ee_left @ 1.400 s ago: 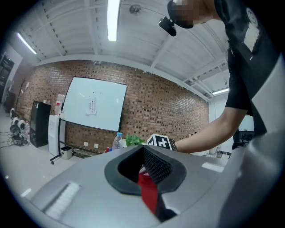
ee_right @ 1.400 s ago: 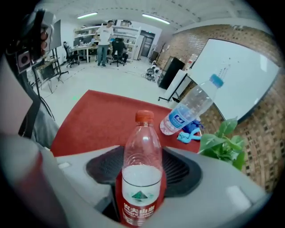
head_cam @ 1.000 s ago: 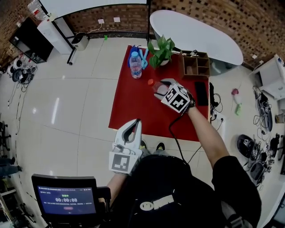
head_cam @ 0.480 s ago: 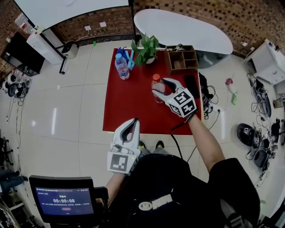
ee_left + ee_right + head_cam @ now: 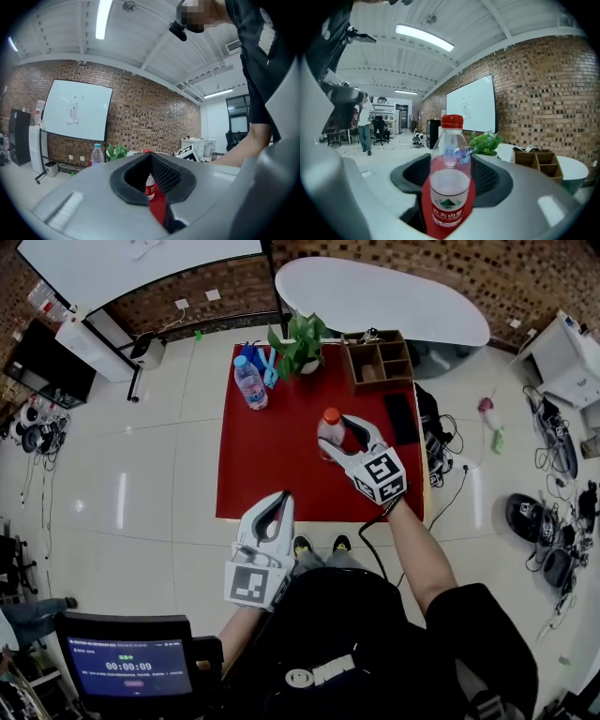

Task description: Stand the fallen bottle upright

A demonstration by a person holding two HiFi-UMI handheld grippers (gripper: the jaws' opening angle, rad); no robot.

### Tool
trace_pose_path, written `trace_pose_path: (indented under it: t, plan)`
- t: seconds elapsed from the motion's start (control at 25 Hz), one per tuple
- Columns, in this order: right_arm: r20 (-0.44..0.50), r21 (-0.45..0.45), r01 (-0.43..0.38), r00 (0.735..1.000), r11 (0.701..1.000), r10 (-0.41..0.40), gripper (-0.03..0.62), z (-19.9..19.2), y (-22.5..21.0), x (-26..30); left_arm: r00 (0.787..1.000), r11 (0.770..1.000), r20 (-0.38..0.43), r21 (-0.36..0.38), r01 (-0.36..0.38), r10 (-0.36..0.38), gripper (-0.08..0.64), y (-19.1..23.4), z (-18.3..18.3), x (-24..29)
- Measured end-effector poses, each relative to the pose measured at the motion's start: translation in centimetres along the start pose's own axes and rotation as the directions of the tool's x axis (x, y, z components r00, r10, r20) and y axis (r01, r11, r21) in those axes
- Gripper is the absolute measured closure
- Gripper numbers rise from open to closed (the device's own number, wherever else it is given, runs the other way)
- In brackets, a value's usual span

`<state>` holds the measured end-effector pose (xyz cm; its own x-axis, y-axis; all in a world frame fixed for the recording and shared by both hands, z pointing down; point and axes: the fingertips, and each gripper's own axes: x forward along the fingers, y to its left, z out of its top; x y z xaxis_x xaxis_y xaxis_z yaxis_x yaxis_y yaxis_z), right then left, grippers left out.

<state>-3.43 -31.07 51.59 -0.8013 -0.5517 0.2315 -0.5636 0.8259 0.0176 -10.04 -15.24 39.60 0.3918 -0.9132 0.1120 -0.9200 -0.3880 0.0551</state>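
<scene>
The bottle (image 5: 329, 430) stands upright on the red worktop (image 5: 272, 456), right between the jaws of the right gripper (image 5: 337, 432). Those jaws are spread, one on each side of the bottle, and the right gripper view shows a slim gap on both sides, so neither pad presses it. It is a clear plastic bottle (image 5: 449, 178) with a red cap. Its red label carries a green mountain mark on a white band, and the white Chinese characters below it seem to read 农夫山泉. The left gripper (image 5: 281, 499) hangs well short of the worktop's near edge, its jaws pressed together at the tips with nothing between them. Through the slit left between its pads, a strip of the red worktop and part of the bottle's label show far ahead. Beyond the right jaws and off to their left stands a second clear bottle (image 5: 249, 383) with a blue cap, also upright. A leafy potted plant (image 5: 298, 338) sits straight ahead of them, and a wooden compartment box (image 5: 380, 360) ahead to their right. Behind the left gripper, a screen (image 5: 127, 667) shows a timer reading 00:00:09.
</scene>
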Motion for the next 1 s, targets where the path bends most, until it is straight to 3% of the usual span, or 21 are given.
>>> trace_pose_path:
  t: [0.2,0.4,0.48,0.64,0.8,1.0]
  plan:
    - [0.011,0.014,0.020,1.000,1.000,-0.021,0.319,-1.3,-0.1,-0.3,1.000,1.000,0.002,0.005,0.007,-0.007,0.557,-0.2,0.3,0.4]
    - [0.003,0.046,-0.012,1.000,0.999,0.012,0.318,-1.0,-0.2,-0.4,0.999,1.000,-0.037,0.013,-0.008,0.008,0.557,0.1,0.4,0.6]
    - [0.020,0.061,-0.022,1.000,0.998,0.021,0.318,-0.1,-0.3,-0.4,1.000,1.000,-0.019,0.012,0.004,-0.004,0.557,-0.2,0.5,0.8]
    - [0.054,0.057,-0.039,0.998,0.998,0.036,0.318,2.1,-0.4,-0.7,0.998,1.000,-0.059,0.010,-0.014,0.015,0.557,0.1,0.7,1.1]
    - [0.114,0.081,-0.051,0.993,0.995,0.042,0.318,4.9,-0.2,-2.6,1.000,1.000,0.013,0.002,-0.002,0.002,0.557,0.0,1.2,1.3]
    - [0.223,0.131,-0.111,0.972,0.985,0.080,0.318,8.6,2.4,-6.9,1.000,1.000,0.008,-0.017,-0.025,0.025,0.557,0.0,1.8,1.6]
